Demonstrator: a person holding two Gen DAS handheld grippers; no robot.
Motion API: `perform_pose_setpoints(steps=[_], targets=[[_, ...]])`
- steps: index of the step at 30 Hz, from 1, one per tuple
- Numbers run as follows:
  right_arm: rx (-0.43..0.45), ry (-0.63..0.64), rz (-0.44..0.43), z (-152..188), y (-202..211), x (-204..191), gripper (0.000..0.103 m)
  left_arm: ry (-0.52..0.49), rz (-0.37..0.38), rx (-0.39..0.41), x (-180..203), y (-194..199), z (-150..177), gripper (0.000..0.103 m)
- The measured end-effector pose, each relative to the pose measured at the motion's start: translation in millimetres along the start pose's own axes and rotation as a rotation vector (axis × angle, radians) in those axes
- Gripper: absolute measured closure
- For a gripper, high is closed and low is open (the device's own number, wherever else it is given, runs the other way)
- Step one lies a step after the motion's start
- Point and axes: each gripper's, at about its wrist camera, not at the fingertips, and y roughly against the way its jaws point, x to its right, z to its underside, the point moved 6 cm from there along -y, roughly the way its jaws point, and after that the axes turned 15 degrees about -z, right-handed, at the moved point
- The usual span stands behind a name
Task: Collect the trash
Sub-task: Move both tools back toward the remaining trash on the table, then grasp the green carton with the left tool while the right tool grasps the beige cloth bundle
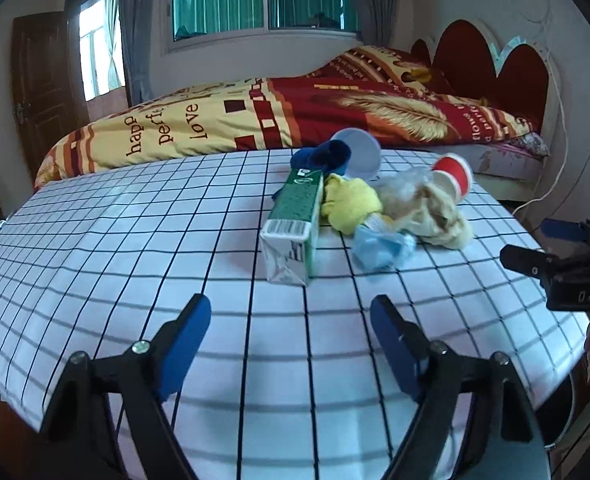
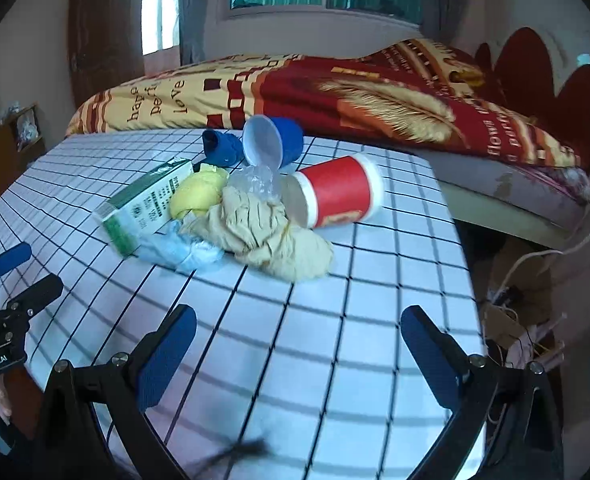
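Your count of the pile on the bench (image 2: 335, 320)

You have two cups on their sides, one red cup (image 2: 337, 192) and one blue cup (image 2: 275, 142); one green carton (image 1: 295, 216); three cloth bundles, one dark blue (image 2: 221, 148), one yellow (image 2: 197, 194), one beige (image 2: 271, 236); one clear plastic wad (image 2: 255, 180); one pale blue wrapper (image 1: 381, 246).

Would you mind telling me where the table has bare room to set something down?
The checked tablecloth lies bare left of the green carton and between both grippers and the pile. It is crowded around the red paper cup and beige cloth.
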Motion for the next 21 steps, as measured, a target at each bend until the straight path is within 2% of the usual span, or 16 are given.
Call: perform_pose_setpoints(steps=[3,5,6,13,15,17,18,19,21], targets=[[-0.035,0.04,0.0,-9,-30,5,0.004,-0.009,-0.002,-0.031,4,-23,-4,0.023],[-0.061,0.057,-0.013,-12,-47,6,0.012,-0.001,0.005,-0.051,6,-34,-6,0.026],[-0.073,0.059,-0.016,-13,-56,7,0.013,0.0,0.006,-0.056,8,-40,-8,0.027],[-0.084,0.05,-0.042,-26,-79,13,0.021,-0.008,0.006,-0.068,22,-66,-21,0.029],[-0.099,0.05,-0.056,-27,-84,13,0.03,0.009,0.031,-0.125,23,-76,-23,0.039],[-0.11,0.041,-0.074,-26,-88,13,0.038,0.008,0.048,-0.145,26,-78,-24,0.044],[-0.11,0.036,-0.082,-26,-89,13,0.039,0.004,0.052,-0.146,27,-78,-24,0.05],[-0.111,0.033,-0.087,-25,-89,13,0.044,-0.001,0.058,-0.148,28,-78,-24,0.062],[-0.105,0.025,-0.105,-22,-86,12,0.051,-0.005,0.055,-0.139,28,-75,-22,0.062]])
